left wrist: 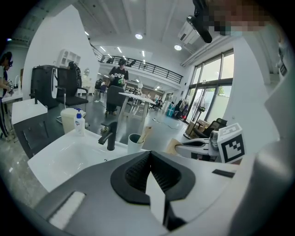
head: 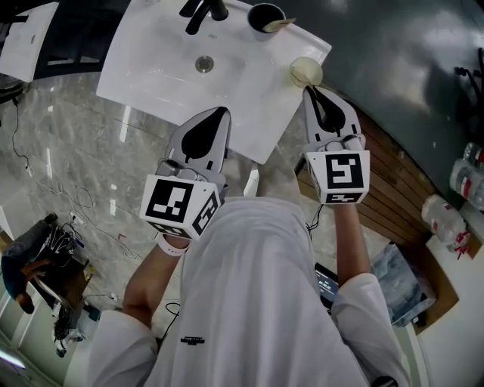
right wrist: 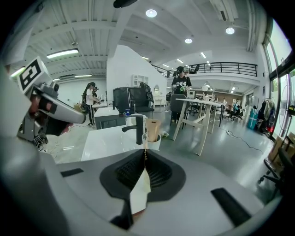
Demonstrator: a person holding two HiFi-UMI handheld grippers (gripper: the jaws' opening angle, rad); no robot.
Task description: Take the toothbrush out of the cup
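Observation:
A cup (head: 266, 17) stands at the far right corner of the white sink (head: 159, 60), beside the black tap (head: 203, 11). A wooden-handled toothbrush (head: 280, 25) leans out of it to the right. My left gripper (head: 224, 111) hovers over the sink's near edge, shut and empty. At the sink's right corner my right gripper (head: 308, 89) is also shut and empty, short of the cup. In the left gripper view the cup (left wrist: 135, 143) and toothbrush (left wrist: 145, 133) lie beyond the gripper (left wrist: 150, 155). The right gripper (right wrist: 145, 152) points straight at the cup (right wrist: 151, 137).
A round pale yellow object (head: 306, 72) lies on the sink's right corner, just ahead of the right gripper. A soap bottle (left wrist: 79, 122) stands at the sink's far left. Cables (head: 72, 200) trail over the marble floor on the left, and bottles (head: 469, 178) stand at the right.

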